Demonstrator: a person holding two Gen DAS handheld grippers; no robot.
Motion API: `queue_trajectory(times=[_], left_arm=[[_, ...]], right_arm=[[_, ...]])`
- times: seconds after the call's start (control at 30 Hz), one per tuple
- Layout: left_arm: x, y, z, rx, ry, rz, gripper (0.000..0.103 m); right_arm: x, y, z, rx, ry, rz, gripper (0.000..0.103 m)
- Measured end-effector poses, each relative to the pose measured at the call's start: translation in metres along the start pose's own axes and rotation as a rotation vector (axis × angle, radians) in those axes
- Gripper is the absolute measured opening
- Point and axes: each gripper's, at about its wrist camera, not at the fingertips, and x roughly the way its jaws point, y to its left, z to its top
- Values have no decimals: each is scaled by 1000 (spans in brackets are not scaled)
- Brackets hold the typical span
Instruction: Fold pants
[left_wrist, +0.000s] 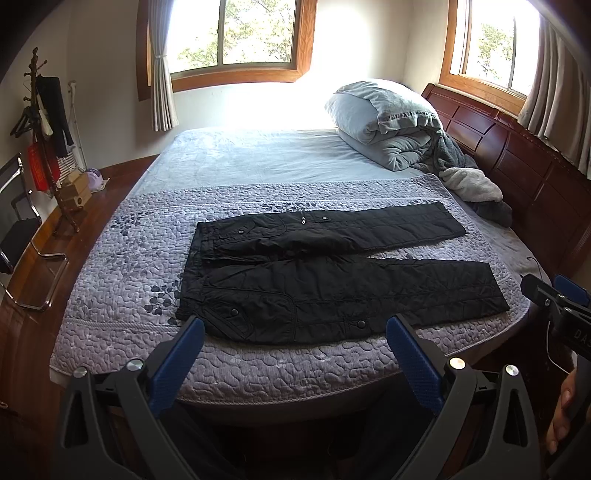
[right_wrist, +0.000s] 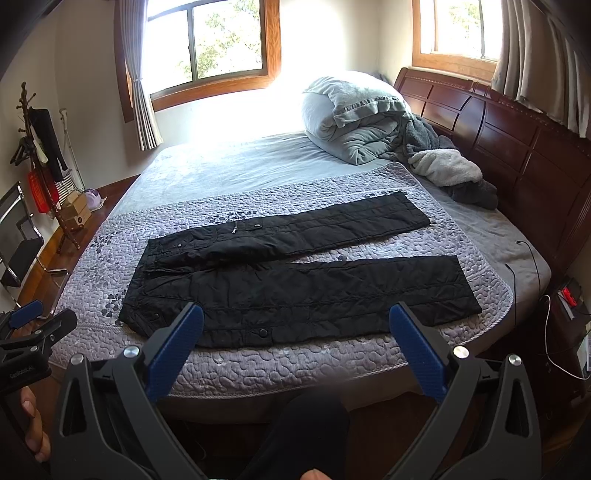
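Black quilted pants (left_wrist: 325, 269) lie flat on the purple quilted bedspread (left_wrist: 122, 266), waist to the left, both legs spread apart and pointing right. They also show in the right wrist view (right_wrist: 295, 273). My left gripper (left_wrist: 295, 328) is open and empty, held above the bed's near edge just short of the near leg. My right gripper (right_wrist: 295, 317) is open and empty, likewise at the near edge. The right gripper shows at the right edge of the left wrist view (left_wrist: 554, 295); the left gripper shows at the left edge of the right wrist view (right_wrist: 33, 325).
A folded grey duvet (left_wrist: 388, 122) and a pile of fleece clothes (left_wrist: 472, 184) lie at the bed's far right by the dark wooden headboard (left_wrist: 524, 173). A coat stand (left_wrist: 44, 140) and a chair (left_wrist: 18, 236) stand on the floor at left. Cables (right_wrist: 532, 266) hang at the bed's right side.
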Motion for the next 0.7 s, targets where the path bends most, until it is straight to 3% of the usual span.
queue_trajectory(times=[0.7], left_arm=[[2, 0, 1, 1, 3, 2, 99]], right_arm=[[0, -3, -2, 6, 5, -1, 101]])
